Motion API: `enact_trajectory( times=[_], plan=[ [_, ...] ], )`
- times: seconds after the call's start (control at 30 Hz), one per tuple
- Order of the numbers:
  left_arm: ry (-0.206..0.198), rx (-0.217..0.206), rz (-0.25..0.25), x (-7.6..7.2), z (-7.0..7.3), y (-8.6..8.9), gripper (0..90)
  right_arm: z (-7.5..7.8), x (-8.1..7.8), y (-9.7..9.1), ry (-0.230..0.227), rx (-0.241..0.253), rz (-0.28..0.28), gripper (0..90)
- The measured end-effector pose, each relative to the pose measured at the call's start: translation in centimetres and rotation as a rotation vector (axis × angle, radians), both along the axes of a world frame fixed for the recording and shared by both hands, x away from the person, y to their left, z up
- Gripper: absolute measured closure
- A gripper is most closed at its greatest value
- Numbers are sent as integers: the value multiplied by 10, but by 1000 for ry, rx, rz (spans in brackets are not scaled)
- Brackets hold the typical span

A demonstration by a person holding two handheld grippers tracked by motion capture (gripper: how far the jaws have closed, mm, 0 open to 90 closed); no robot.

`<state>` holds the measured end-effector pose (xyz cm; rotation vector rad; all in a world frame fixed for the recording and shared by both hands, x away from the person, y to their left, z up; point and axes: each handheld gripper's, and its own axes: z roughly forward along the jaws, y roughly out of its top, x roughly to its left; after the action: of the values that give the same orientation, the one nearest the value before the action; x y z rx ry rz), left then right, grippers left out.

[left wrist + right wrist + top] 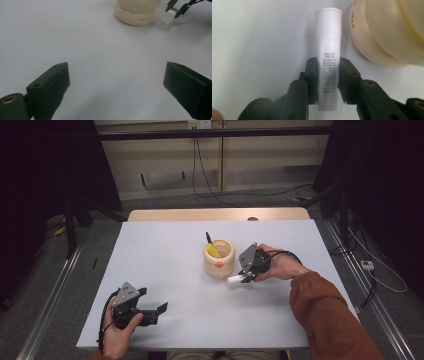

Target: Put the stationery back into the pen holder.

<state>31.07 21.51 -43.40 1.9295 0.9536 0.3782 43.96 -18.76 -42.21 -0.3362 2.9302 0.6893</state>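
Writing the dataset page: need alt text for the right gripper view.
The right gripper has its two black jaws clamped on a white plastic tube with small printed text, lying on the white table. A cream round holder sits just beside the tube.

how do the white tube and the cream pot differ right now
The white tube is slim and pure white; the cream pot is squat, wide and yellowish. The tube lies on its side, clamped in the right gripper; the pot stands upright, free of both grippers, holding a yellow item. Both are plastic-looking, carry small print and sit on the white table.
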Motion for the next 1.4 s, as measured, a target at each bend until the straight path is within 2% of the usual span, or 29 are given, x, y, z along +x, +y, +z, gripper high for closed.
enact_trajectory(
  times=[0.17, 0.23, 0.3, 0.47, 0.67, 0.83, 0.9, 1.03, 1.3, 1.4],
  plan=[
    [0, 2, 0, 0, 0, 0, 68, 5, -8, -5, 6, 63, -36, 704],
    [0, 3, 1, 0, 0, 0, 68, 7, -12, -6, -6, 85, -63, 705],
    [-2, 3, 0, 0, 0, 0, 68, 7, -14, -9, 3, 129, -90, 705],
    [-2, 1, 2, -1, 1, 0, 68, 6, -19, -18, 16, 187, -159, 704],
    [-2, 0, 2, -1, 1, -1, 68, 8, -27, -28, 25, 287, -230, 705],
    [1, 5, 1, -1, 1, -1, 68, 11, -34, -35, 15, 366, -291, 705],
    [-2, 7, -2, -1, 1, -1, 68, 11, -36, -36, -4, 394, -328, 705],
    [0, 5, 3, -1, 1, 0, 68, 9, -37, -37, 4, 470, -379, 705],
    [-1, -3, 6, -1, 0, 0, 68, 10, -42, -38, -6, 568, -482, 705],
    [-4, 7, 0, -1, 1, 0, 68, 10, -42, -39, -12, 605, -515, 704]
  ],
)
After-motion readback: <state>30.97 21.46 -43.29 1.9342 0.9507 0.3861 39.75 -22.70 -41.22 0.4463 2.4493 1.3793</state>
